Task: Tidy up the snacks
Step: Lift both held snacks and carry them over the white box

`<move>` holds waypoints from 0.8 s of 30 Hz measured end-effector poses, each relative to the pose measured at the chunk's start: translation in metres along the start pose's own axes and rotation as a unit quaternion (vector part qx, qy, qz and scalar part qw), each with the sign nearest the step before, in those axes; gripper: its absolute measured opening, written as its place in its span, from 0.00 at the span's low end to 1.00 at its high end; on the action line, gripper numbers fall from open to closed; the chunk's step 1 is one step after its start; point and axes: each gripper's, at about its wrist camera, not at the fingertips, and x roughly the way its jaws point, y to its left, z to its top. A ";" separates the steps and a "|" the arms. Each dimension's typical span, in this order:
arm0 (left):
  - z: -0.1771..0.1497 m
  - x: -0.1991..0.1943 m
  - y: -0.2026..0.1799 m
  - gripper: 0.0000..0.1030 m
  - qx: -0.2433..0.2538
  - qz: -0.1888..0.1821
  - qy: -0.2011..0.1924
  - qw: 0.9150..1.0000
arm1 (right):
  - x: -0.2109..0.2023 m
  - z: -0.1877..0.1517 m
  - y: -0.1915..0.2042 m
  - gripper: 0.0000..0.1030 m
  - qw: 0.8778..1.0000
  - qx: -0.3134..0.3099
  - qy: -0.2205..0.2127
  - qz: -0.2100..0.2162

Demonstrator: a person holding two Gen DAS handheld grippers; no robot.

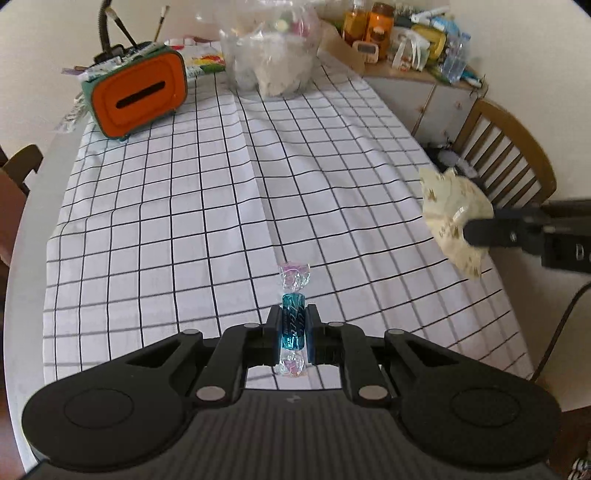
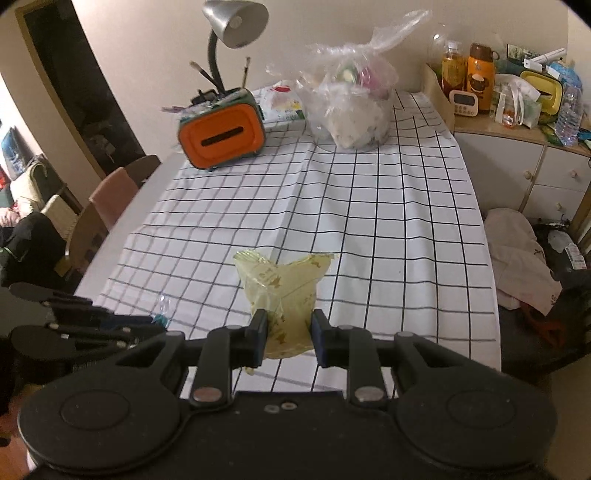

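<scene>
My left gripper (image 1: pixel 293 325) is shut on a small blue wrapped candy (image 1: pixel 293 326) with clear twisted ends, held above the checked tablecloth (image 1: pixel 221 206). My right gripper (image 2: pixel 288 332) is shut on a pale yellow snack packet (image 2: pixel 284 291), also lifted off the cloth. In the left wrist view the yellow packet (image 1: pixel 452 218) and the right gripper's fingers (image 1: pixel 491 232) show at the right edge. The left gripper's fingers (image 2: pixel 92 325) appear at the lower left of the right wrist view. A clear plastic bag of snacks (image 1: pixel 273 55) stands at the far end of the table.
An orange and green tissue box (image 1: pixel 138 96) sits at the far left with a desk lamp (image 2: pixel 232 26) and brushes behind it. A cluttered cabinet (image 2: pixel 517 110) stands to the right of the table. A wooden chair (image 1: pixel 506 155) is at the right, other chairs (image 2: pixel 110 199) at the left.
</scene>
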 end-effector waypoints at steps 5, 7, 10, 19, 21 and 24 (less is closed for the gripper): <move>-0.013 -0.029 -0.014 0.12 -0.018 -0.003 -0.007 1.000 | -0.032 -0.017 0.009 0.23 1.000 -0.006 0.000 0.017; -0.019 -0.038 -0.019 0.12 -0.025 -0.005 -0.007 1.000 | -0.041 -0.025 0.012 0.23 1.000 -0.007 0.003 0.021; -0.032 -0.052 -0.028 0.12 -0.034 -0.012 -0.009 0.999 | -0.054 -0.037 0.015 0.23 1.000 -0.005 0.006 0.029; -0.076 -0.070 -0.050 0.12 -0.053 -0.013 -0.005 0.998 | -0.074 -0.073 0.017 0.23 0.999 -0.004 0.021 0.046; -0.084 -0.072 -0.056 0.12 -0.050 -0.010 -0.007 0.999 | -0.077 -0.083 0.019 0.23 0.998 -0.006 0.023 0.052; -0.096 -0.072 -0.062 0.12 -0.053 -0.007 -0.006 0.999 | -0.078 -0.095 0.022 0.23 0.998 -0.008 0.028 0.056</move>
